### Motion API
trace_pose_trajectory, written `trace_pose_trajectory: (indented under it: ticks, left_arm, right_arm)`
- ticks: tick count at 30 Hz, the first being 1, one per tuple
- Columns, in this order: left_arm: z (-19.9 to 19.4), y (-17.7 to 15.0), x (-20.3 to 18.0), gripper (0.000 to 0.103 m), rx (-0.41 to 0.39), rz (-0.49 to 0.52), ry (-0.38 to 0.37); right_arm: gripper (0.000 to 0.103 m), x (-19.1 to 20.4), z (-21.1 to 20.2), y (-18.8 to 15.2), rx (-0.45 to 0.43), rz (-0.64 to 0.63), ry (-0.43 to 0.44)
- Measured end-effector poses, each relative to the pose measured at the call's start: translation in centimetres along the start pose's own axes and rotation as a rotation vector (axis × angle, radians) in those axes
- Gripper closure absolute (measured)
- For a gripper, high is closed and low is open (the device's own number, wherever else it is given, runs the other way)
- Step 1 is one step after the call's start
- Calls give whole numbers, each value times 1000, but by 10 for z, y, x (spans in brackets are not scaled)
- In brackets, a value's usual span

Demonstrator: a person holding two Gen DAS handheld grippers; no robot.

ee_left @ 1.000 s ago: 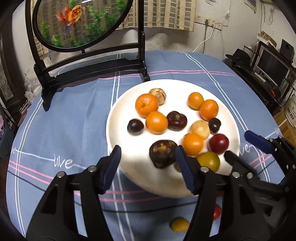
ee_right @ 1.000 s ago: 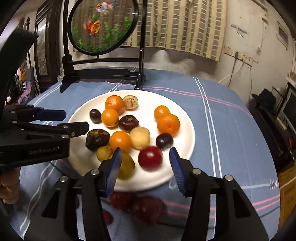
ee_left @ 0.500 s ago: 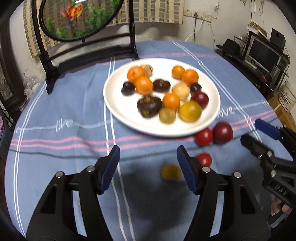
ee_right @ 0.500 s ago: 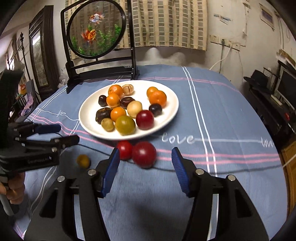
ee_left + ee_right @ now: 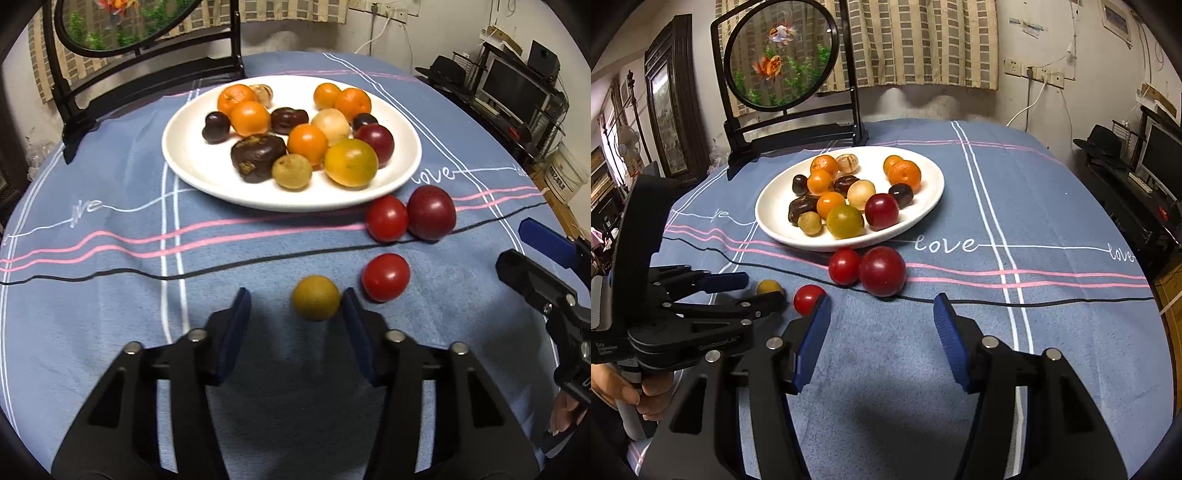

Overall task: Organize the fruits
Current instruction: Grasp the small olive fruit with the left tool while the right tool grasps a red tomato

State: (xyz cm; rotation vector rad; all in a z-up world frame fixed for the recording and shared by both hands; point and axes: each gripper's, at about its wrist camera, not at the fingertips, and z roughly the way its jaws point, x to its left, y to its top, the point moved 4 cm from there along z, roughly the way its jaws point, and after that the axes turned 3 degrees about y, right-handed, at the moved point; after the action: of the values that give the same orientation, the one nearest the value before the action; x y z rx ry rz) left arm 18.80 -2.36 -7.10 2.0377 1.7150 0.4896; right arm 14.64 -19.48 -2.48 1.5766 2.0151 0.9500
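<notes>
Left tool (image 5: 291,306) low over the desk (image 5: 110,314), jaws closing around the small yellow fruit (image 5: 316,297); the fruit sits between the pads, nearer the right-hand pad, and from the left wrist view the far pad has not met it, so no grip yet. Tool angled steeply down, which suits taking a round fruit from above off flat cloth. Right tool (image 5: 882,325) hovers with jaws spread and nothing between them, lined up short of the large dark red fruit (image 5: 882,271), which lies touching a smaller red tomato (image 5: 844,266) just in front of the white plate (image 5: 923,206). A second small red tomato (image 5: 807,298) lies alone just beside the yellow fruit. Plate already carries a crowded heap of oranges, dark plums and pale fruits, so my reading is the four loose ones on the blue cloth are meant to join it. A thin black cord (image 5: 110,273) crosses the cloth between plate and loose fruit. Risk as judged: off-centre closing could nudge the yellow fruit sideways into the neighbouring tomato and set both rolling
</notes>
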Motion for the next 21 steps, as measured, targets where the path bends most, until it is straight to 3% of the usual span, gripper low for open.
trace_pose_trajectory:
  ticks: [4,7,16,21]
  left_arm:
    - [5,-3,-7,67,-10,32,15]
    - [4,-3,-7,78,-12,26,-3]
    - [7,1,-1,76,-11,-18,-35]
    - [9,4,-3,77,-23,-14,-22]
  right_arm:
    - [45,5,3,-1,14,-12,7]
    - [45,12,5,-3,29,-34,14]
    - [45,42,30,-11,135,-188,-12]
    - [45,44,36,-11,144,-186,-17]
